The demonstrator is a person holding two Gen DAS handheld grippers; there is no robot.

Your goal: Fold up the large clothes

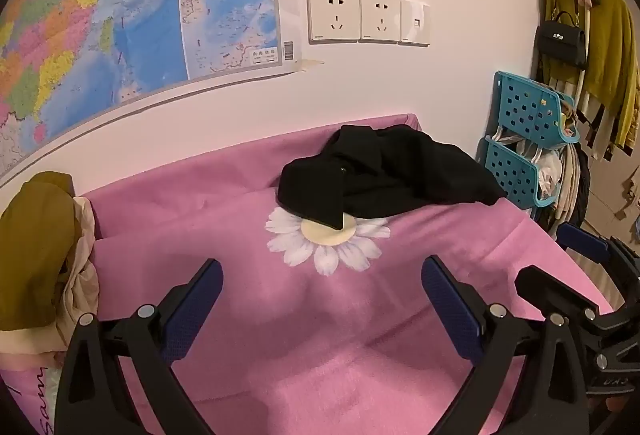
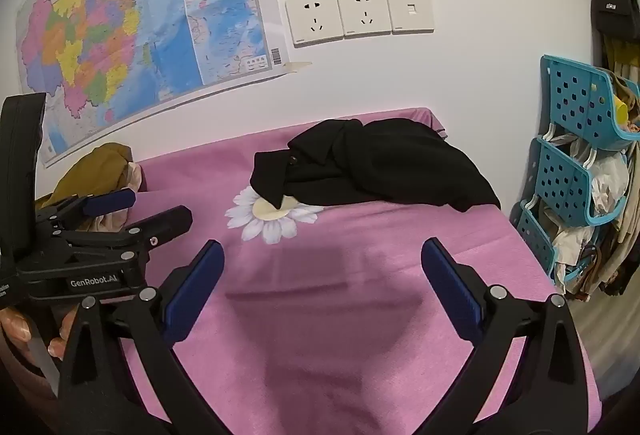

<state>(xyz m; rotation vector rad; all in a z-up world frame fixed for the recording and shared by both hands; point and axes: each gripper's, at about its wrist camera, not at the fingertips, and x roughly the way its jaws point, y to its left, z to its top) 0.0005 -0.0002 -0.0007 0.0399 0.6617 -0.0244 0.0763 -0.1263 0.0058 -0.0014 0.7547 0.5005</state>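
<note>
Room lies open before me: bare pink cloth between my grippers and the wall. The black garment sits crumpled at the far edge, stretched left to right, one flap over a printed daisy. My left gripper and right gripper gape wide, holding nothing.

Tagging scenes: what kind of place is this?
Probably a home bedroom or living space: pink cloth over a table or bed, wall map, clothes and a handbag hanging beside blue baskets.
</note>
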